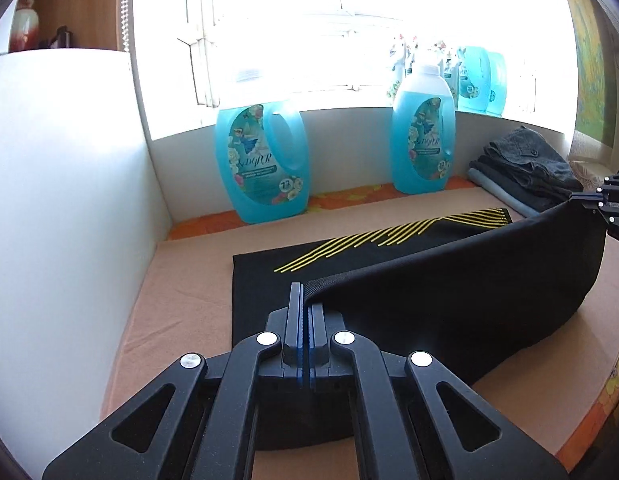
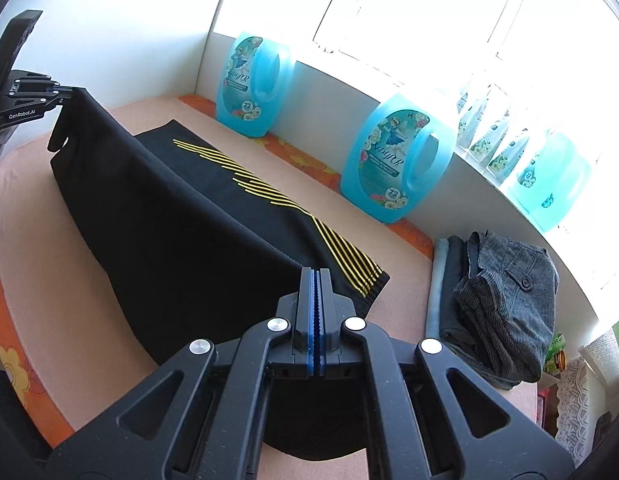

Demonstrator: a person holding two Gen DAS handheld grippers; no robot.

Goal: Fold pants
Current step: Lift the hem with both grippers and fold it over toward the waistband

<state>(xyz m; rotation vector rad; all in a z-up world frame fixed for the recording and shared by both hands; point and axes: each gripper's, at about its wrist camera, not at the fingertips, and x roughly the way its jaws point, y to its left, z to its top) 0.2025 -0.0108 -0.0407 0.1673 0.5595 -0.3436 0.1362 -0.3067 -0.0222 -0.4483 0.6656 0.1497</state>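
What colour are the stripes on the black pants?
Yellow: thin slanted lines across the black fabric pants, the yellow stripes showing best in the right wrist view.

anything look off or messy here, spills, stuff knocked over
Nothing stands out. The black pants are lifted mid-fold, held by the left gripper and right gripper. The blue bottles stand upright, and the folded clothes sit stacked.

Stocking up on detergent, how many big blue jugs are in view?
4: two on the table edge, left jug and middle jug; two on the windowsill, and. More may be hidden.
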